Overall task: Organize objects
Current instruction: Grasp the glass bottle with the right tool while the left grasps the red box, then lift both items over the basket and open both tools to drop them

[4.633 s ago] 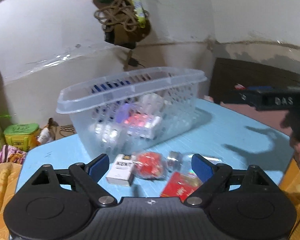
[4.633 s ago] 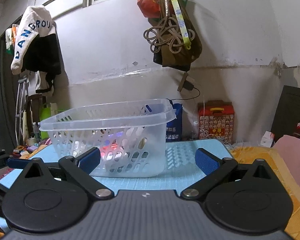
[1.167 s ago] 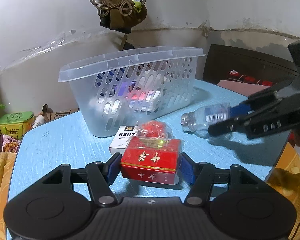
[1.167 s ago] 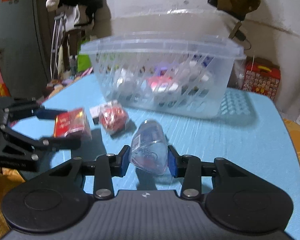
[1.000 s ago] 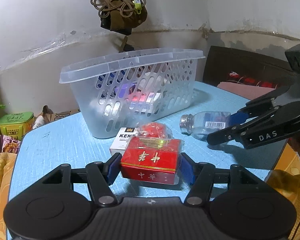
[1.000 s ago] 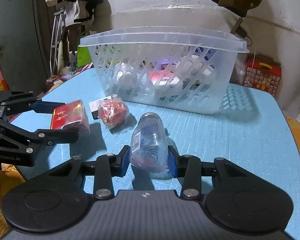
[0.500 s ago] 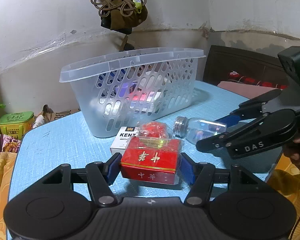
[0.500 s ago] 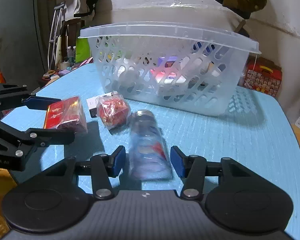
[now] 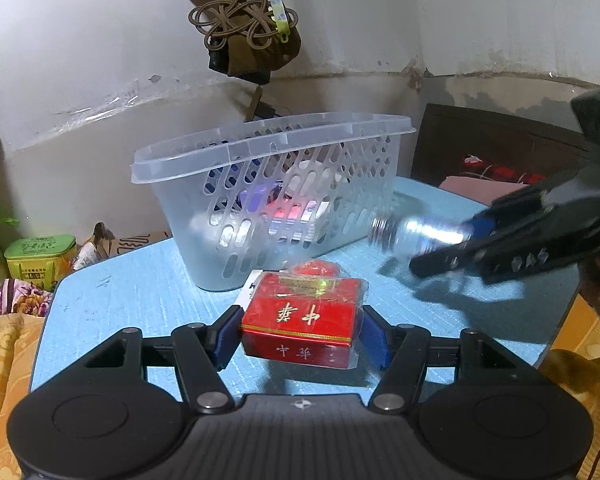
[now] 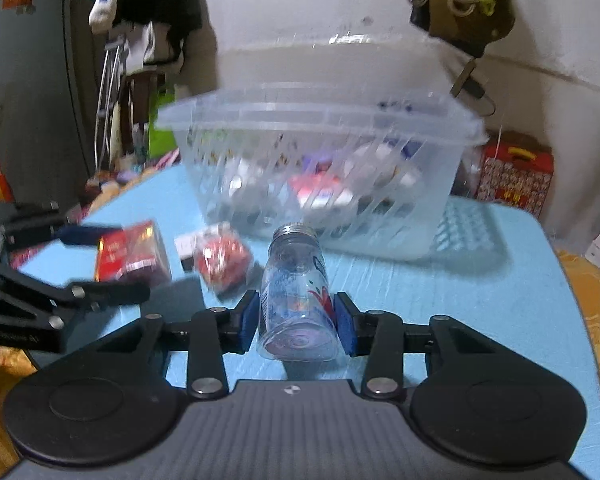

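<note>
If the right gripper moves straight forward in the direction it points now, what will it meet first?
Probably the perforated side wall of the clear basket. The right gripper is shut on the plastic bottle, whose capped end would touch first. Depth is unclear in this blurred view.

A light-blue counter (image 9: 148,280) carries a clear slotted plastic basket (image 9: 276,184) toward 12 o'clock. Just in front of it lie a red wrapped bundle (image 10: 222,260) and, mostly hidden, what looks like a white cigarette pack (image 10: 186,246).
</note>
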A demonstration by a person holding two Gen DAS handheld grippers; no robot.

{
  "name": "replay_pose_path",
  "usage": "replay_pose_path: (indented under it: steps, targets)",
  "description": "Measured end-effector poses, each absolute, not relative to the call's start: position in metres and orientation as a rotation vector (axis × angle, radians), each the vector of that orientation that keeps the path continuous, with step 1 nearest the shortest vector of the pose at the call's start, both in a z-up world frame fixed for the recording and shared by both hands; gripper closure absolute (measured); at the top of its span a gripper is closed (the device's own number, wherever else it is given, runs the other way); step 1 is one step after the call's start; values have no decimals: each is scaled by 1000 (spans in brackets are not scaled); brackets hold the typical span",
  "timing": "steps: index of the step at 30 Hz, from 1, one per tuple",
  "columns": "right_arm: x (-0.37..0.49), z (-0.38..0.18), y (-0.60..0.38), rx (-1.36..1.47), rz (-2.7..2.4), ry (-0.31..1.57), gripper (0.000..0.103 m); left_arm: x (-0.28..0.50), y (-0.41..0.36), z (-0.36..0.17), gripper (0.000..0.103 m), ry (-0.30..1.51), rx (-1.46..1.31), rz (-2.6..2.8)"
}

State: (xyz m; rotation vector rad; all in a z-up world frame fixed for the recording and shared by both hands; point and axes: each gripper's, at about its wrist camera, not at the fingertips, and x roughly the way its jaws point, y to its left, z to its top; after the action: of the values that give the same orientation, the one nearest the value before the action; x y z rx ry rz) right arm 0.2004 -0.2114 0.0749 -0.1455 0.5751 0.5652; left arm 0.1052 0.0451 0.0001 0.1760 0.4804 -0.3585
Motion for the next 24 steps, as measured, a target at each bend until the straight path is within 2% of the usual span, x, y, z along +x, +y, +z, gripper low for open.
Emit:
replay_pose_path:
  steps: [11, 24]
  targets:
    - [192, 98, -229, -87, 539, 461, 59, 99, 44, 5, 38, 446, 185, -353]
    - [176, 135, -270, 39, 462, 266, 59, 83, 51, 39, 38, 313, 134, -252]
